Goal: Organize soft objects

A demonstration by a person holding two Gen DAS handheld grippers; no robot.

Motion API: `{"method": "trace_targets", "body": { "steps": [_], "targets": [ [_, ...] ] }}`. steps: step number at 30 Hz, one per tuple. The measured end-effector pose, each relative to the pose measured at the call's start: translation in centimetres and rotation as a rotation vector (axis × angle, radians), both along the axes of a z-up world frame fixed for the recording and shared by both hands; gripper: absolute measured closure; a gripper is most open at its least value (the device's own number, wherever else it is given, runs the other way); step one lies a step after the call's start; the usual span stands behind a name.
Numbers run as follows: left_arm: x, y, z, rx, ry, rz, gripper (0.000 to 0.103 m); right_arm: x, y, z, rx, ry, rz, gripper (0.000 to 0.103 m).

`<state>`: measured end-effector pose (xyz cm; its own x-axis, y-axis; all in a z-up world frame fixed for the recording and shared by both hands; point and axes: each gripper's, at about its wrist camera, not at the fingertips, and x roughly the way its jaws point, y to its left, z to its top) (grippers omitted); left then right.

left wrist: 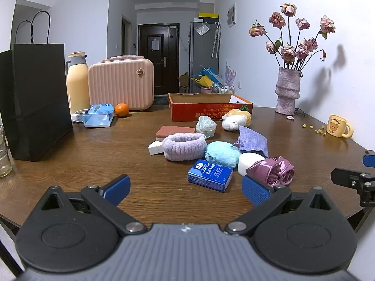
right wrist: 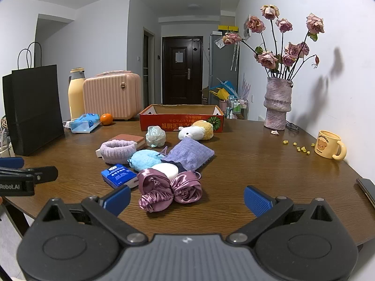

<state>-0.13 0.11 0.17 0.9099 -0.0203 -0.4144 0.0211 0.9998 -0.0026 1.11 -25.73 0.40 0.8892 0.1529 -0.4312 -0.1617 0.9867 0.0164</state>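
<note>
Soft things lie clustered mid-table: a mauve satin scrunchie (right wrist: 168, 190), a blue tissue pack (left wrist: 209, 175), a pale blue fluffy puff (left wrist: 221, 152), a lilac headband (left wrist: 185, 146), a purple cloth pouch (right wrist: 188, 154), a white round sponge (right wrist: 165, 171), a teal mesh ball (left wrist: 206, 126) and a white-and-tan plush (left wrist: 236, 119). Behind them stands an open orange cardboard box (left wrist: 211, 111). My left gripper (left wrist: 186, 190) is open, just short of the tissue pack. My right gripper (right wrist: 187, 199) is open too, with the scrunchie lying just ahead between its fingers, untouched.
A black paper bag (left wrist: 38, 98), a yellow flask (left wrist: 76, 84), a pink case (left wrist: 120, 83), a wipes pack (left wrist: 98, 116) and an orange (left wrist: 121, 110) line the left. A vase of dried roses (left wrist: 287, 91) and a bear mug (left wrist: 337, 126) stand right. A phone (right wrist: 368, 188) lies at the right edge.
</note>
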Motion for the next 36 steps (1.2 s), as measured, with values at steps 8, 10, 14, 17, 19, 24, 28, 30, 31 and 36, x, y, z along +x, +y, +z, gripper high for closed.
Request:
{"method": "trace_targets", "body": {
  "steps": [8, 10, 14, 17, 19, 24, 28, 30, 31, 36],
  "targets": [
    [-0.05, -0.01, 0.01, 0.0, -0.002, 0.0, 0.0, 0.04, -0.28, -0.16, -0.004, 0.001, -0.005, 0.0],
    [-0.02, -0.03, -0.01, 0.001, -0.001, 0.001, 0.0, 0.05, -0.27, -0.16, -0.004, 0.002, -0.005, 0.0],
    [-0.06, -0.03, -0.01, 0.001, -0.002, 0.0, 0.0, 0.05, -0.27, -0.18, -0.005, 0.002, -0.005, 0.0],
    [-0.03, -0.03, -0.03, 0.001, -0.003, 0.0, 0.0, 0.03, -0.25, -0.22, -0.006, 0.002, -0.005, 0.0],
    [-0.03, -0.04, -0.03, 0.002, -0.003, 0.001, 0.0, 0.02, -0.31, -0.22, -0.006, 0.002, -0.005, 0.0],
    [-0.04, -0.04, -0.04, 0.002, -0.004, 0.001, 0.0, 0.03, -0.26, -0.18, -0.007, 0.002, -0.005, 0.0],
    [-0.04, -0.04, -0.04, 0.003, -0.005, 0.001, 0.0, 0.04, -0.31, -0.21, -0.008, 0.002, -0.005, 0.0],
    [-0.1, -0.06, -0.01, 0.004, -0.005, 0.001, 0.0, 0.04, -0.52, -0.39, -0.008, 0.002, -0.007, 0.0],
    [-0.05, -0.04, -0.04, 0.003, -0.005, 0.0, 0.0, 0.04, -0.52, -0.39, -0.008, 0.002, -0.008, 0.0],
    [-0.12, -0.07, -0.01, 0.004, -0.006, 0.001, 0.0, 0.03, -0.54, -0.43, -0.009, 0.004, -0.007, 0.0]
  ]
}}
